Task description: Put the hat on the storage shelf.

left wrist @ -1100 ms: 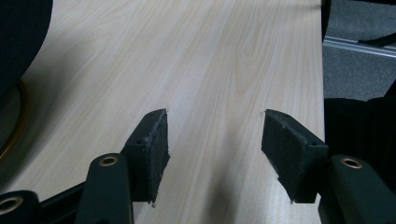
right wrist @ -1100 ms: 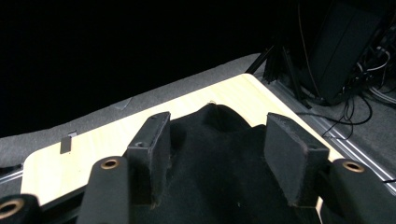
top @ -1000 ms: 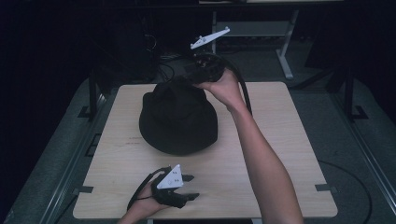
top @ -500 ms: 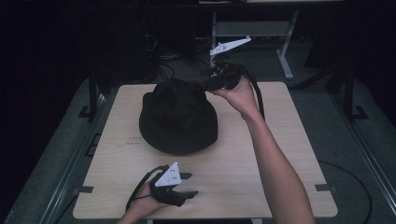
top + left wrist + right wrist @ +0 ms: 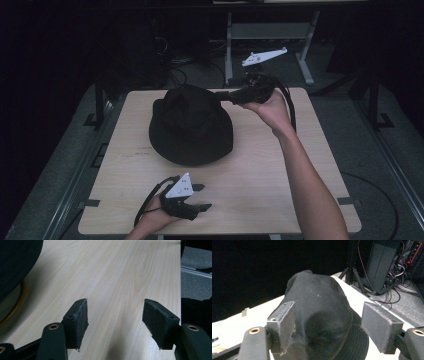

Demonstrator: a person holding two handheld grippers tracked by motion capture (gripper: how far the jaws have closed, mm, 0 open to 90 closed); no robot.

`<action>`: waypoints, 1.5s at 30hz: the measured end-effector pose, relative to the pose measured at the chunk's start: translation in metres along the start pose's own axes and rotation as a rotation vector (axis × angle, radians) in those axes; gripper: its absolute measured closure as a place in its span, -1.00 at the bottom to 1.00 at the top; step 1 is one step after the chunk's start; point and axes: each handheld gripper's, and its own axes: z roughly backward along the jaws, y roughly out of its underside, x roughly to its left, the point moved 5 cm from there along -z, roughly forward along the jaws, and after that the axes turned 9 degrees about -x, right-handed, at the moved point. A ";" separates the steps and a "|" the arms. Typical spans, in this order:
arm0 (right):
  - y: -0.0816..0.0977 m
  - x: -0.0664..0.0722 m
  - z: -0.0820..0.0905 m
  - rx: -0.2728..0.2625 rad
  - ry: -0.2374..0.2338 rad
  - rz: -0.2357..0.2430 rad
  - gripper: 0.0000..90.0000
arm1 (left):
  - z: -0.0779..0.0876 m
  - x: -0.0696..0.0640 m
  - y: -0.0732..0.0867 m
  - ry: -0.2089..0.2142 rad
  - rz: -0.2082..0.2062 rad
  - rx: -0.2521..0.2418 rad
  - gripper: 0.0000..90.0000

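Observation:
A black brimmed hat sits crown up in the middle of the light wooden table. My right gripper hovers at the hat's far right side and points left at the crown. Its jaws have just been opening and stand apart, with the crown seen ahead between them and not pinched. My left gripper lies near the table's front edge, below the hat. Its jaws have opened slightly, and only bare wood shows between its pads. The hat's brim lies at that view's upper left.
A yellowish curved edge shows under the brim. Behind the table stand a metal frame and floor cables. Dark equipment with wires lies beyond the hat. The table's side edge drops to grey floor.
The right gripper has drawn back from the top of the crown toward the right and sunk a little. The hat and the left gripper have stayed where they were.

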 end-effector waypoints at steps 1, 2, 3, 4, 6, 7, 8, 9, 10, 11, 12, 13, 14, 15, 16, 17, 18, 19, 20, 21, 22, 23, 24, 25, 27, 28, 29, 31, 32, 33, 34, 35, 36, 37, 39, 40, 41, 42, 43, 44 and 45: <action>0.000 0.000 0.000 0.000 0.000 0.000 -0.40 | 0.000 0.000 0.000 -0.001 -0.001 0.000 -0.19; 0.004 -0.002 0.004 0.004 0.003 -0.003 -0.41 | 0.000 0.001 0.000 -0.005 -0.003 0.002 -0.20; 0.004 -0.002 0.004 0.004 0.003 -0.003 -0.41 | 0.001 0.002 0.000 -0.006 -0.003 0.005 -0.20; 0.007 -0.003 0.009 -0.002 0.006 -0.007 -0.41 | 0.001 0.002 0.000 -0.007 -0.003 0.006 -0.21; 0.009 -0.004 0.011 -0.002 0.007 -0.009 -0.41 | 0.001 0.003 0.001 -0.007 -0.006 0.007 -0.21; 0.011 -0.004 0.013 -0.002 0.010 -0.010 -0.41 | 0.000 0.003 0.001 -0.010 -0.004 0.007 -0.21; 0.012 -0.005 0.015 -0.001 0.016 -0.011 -0.41 | 0.000 0.003 0.001 -0.014 -0.003 0.010 -0.21; 0.014 -0.005 0.017 -0.004 0.015 -0.014 -0.42 | 0.000 0.003 0.001 -0.015 0.006 0.010 -0.21; 0.017 -0.006 0.020 -0.001 0.015 -0.019 -0.42 | 0.000 0.003 0.001 -0.015 0.011 0.008 -0.21; 0.017 -0.006 0.020 -0.001 0.015 -0.019 -0.42 | 0.000 0.004 0.000 -0.016 0.007 0.006 -0.21; 0.018 -0.006 0.021 -0.005 0.014 -0.020 -0.42 | 0.000 0.004 0.000 -0.018 0.008 0.006 -0.21; 0.020 -0.005 0.023 -0.004 0.014 -0.023 -0.42 | 0.000 0.004 0.000 -0.016 0.011 0.006 -0.21; 0.022 -0.005 0.025 -0.004 0.012 -0.023 -0.42 | 0.000 0.004 0.000 -0.015 0.010 0.008 -0.21; 0.022 -0.005 0.025 -0.004 0.012 -0.023 -0.42 | 0.000 0.004 0.000 -0.017 0.010 0.008 -0.21; 0.024 -0.005 0.027 -0.006 0.015 -0.023 -0.42 | 0.000 0.003 0.000 -0.018 0.017 0.003 -0.21; 0.026 -0.005 0.029 -0.007 0.016 -0.021 -0.42 | 0.000 0.003 0.001 -0.018 0.017 0.004 -0.21; 0.027 -0.004 0.030 -0.002 0.014 -0.024 -0.43 | 0.000 0.004 0.001 -0.019 0.015 0.006 -0.21; 0.029 -0.004 0.032 -0.005 0.017 -0.020 -0.43 | 0.000 0.004 0.001 -0.020 0.018 0.003 -0.22; 0.031 -0.004 0.034 -0.007 0.019 -0.023 -0.43 | 0.000 0.004 0.001 -0.020 0.020 0.000 -0.22; 0.033 -0.004 0.036 -0.008 0.017 -0.024 -0.43 | 0.001 0.004 0.001 -0.021 0.021 0.000 -0.22; 0.034 -0.004 0.037 -0.008 0.020 -0.027 -0.43 | 0.001 0.004 0.001 -0.021 0.022 -0.002 -0.22; 0.036 -0.004 0.039 -0.010 0.022 -0.027 -0.43 | 0.001 0.004 0.001 -0.022 0.024 -0.001 -0.22; 0.038 -0.005 0.041 -0.010 0.022 -0.030 -0.44 | 0.001 0.004 0.001 -0.022 0.025 -0.003 -0.22; 0.040 -0.005 0.042 -0.008 0.025 -0.032 -0.44 | 0.001 0.004 0.001 -0.023 0.028 -0.003 -0.22; 0.043 -0.005 0.046 -0.011 0.027 -0.037 -0.44 | 0.001 0.004 0.002 -0.023 0.028 -0.003 -0.22; 0.046 -0.006 0.049 -0.012 0.031 -0.038 -0.44 | 0.001 0.004 0.002 -0.024 0.029 -0.004 -0.22; 0.046 -0.006 0.049 -0.012 0.031 -0.038 -0.44 | 0.001 0.004 0.002 -0.025 0.028 -0.003 -0.22; 0.049 -0.006 0.053 -0.014 0.032 -0.040 -0.44 | 0.001 0.005 0.002 -0.027 0.022 -0.002 -0.22; 0.051 -0.007 0.054 -0.015 0.035 -0.043 -0.45 | 0.001 0.005 0.002 -0.027 0.022 -0.001 -0.22; 0.052 -0.007 0.056 -0.014 0.036 -0.045 -0.45 | 0.002 0.005 0.002 -0.028 0.021 -0.002 -0.22; 0.054 -0.007 0.057 -0.013 0.035 -0.044 -0.45 | 0.002 0.005 0.002 -0.028 0.021 -0.001 -0.23; 0.056 -0.008 0.059 -0.013 0.038 -0.043 -0.45 | 0.002 0.006 0.002 -0.029 0.021 0.001 -0.23; 0.058 -0.008 0.060 -0.014 0.041 -0.044 -0.45 | 0.002 0.006 0.002 -0.030 0.023 -0.001 -0.23; 0.059 -0.008 0.062 -0.014 0.042 -0.045 -0.46 | 0.002 0.006 0.002 -0.030 0.028 -0.002 -0.23; 0.063 -0.008 0.065 -0.014 0.045 -0.050 -0.47 | 0.002 0.006 0.003 -0.031 0.040 -0.005 -0.23; 0.064 -0.008 0.066 -0.016 0.047 -0.051 -0.47 | 0.002 0.007 0.003 -0.032 0.032 -0.004 -0.23; 0.066 -0.008 0.067 -0.012 0.045 -0.052 -0.47 | 0.002 0.007 0.003 -0.032 0.033 -0.003 -0.23; 0.070 -0.008 0.070 -0.015 0.047 -0.053 -0.47 | 0.003 0.007 0.003 -0.031 0.029 0.002 -0.23; 0.070 -0.008 0.070 -0.015 0.047 -0.053 -0.47 | 0.003 0.007 0.003 -0.031 0.029 0.002 -0.23; 0.071 -0.008 0.072 -0.015 0.049 -0.055 -0.47 | 0.003 0.007 0.003 -0.031 0.031 0.006 -0.23; 0.073 -0.008 0.073 -0.017 0.051 -0.051 -0.48 | 0.003 0.007 0.003 -0.030 0.031 0.005 -0.24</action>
